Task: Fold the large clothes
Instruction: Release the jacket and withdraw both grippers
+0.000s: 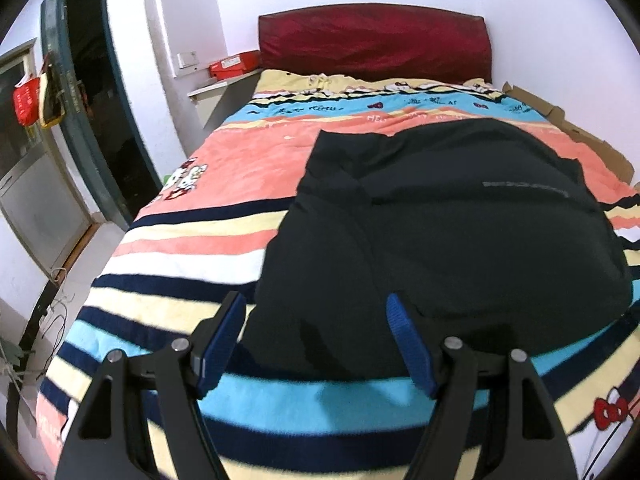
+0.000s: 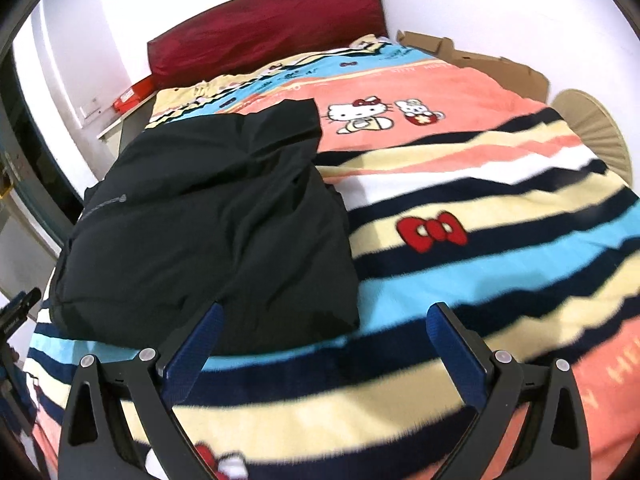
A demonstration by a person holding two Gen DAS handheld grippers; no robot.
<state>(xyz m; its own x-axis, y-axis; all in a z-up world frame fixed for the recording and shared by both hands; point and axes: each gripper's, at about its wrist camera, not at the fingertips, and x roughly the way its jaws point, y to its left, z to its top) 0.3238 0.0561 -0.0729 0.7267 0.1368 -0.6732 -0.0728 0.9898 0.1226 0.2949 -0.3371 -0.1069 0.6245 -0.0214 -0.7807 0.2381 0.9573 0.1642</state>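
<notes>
A black garment (image 1: 460, 232) lies in a compact, doubled-over bundle on the striped cartoon blanket (image 1: 180, 240) of the bed, near its foot end and well short of the red headboard (image 1: 374, 40). We hold both tools above the bed's near edge: our left gripper (image 1: 316, 340) hangs with its blue fingers (image 1: 224, 340) spread wide and nothing between them, its opening lined up over the bundle's near hem, and our right gripper (image 2: 324, 344) is likewise spread and empty, just right of the garment's near corner (image 2: 340, 320). We judge the folding largely done, since the sides appear turned in and the shape is roughly rectangular, though puffy and creased. What may remain is one more fold or a smoothing pass. Flattened cardboard (image 2: 480, 60) lies along the far side of the bed.
</notes>
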